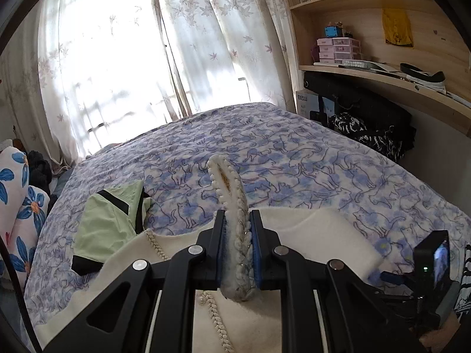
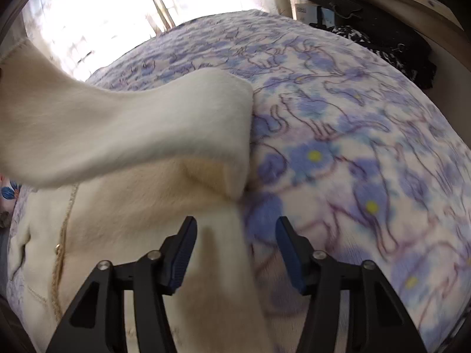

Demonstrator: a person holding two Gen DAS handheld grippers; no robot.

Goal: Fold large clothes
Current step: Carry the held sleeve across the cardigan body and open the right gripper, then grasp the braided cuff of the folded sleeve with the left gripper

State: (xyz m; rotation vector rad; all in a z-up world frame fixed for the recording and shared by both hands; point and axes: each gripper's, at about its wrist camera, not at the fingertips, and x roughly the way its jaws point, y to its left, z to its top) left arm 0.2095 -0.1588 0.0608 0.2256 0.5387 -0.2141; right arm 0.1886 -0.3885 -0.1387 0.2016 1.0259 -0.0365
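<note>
Right now my left gripper (image 1: 238,229) pinches a braided, trimmed edge of the cream coat (image 1: 318,229), which stands up between its closed jaws. My right gripper (image 2: 237,250) hangs wide apart over the coat's (image 2: 132,135) edge, gripping nothing. Most of the coat lies on the blue cat-print bedspread (image 1: 294,153), beside a folded green garment (image 1: 109,220).

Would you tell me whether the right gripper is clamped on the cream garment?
No, the right gripper has its jaws apart, with the cream garment lying loose between them.
</note>
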